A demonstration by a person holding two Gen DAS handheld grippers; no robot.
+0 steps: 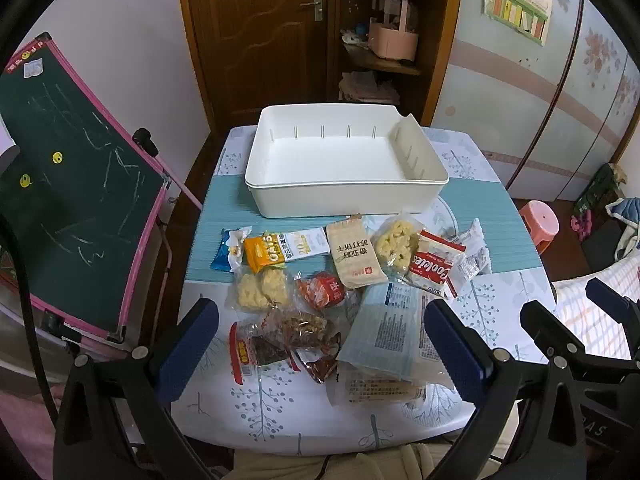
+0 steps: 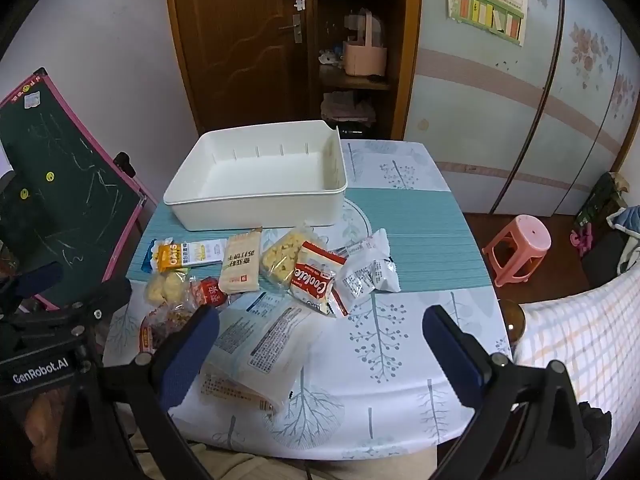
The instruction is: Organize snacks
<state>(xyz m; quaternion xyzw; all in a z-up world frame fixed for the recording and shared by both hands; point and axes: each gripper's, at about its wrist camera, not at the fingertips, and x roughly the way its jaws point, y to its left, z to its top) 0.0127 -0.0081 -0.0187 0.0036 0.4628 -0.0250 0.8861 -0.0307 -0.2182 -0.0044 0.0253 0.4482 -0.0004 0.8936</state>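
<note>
Assorted wrapped snacks (image 1: 352, 280) lie scattered across the near worktop; an empty white bin (image 1: 344, 160) sits upright behind them.

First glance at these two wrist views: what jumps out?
The empty white bin at the far side of the table, and the loose heap of snack packets spread in front of it, none inside yet. Both grippers, left gripper and right gripper, hang wide open above the near edge, holding nothing. A green chalkboard leans at the left.

1 white bin (image 1: 344, 196), 1 pink stool (image 2: 520, 250), 1 chalkboard (image 1: 72, 208), and roughly 12 snack packets (image 1: 356, 258) on the bench (image 2: 400, 344).
</note>
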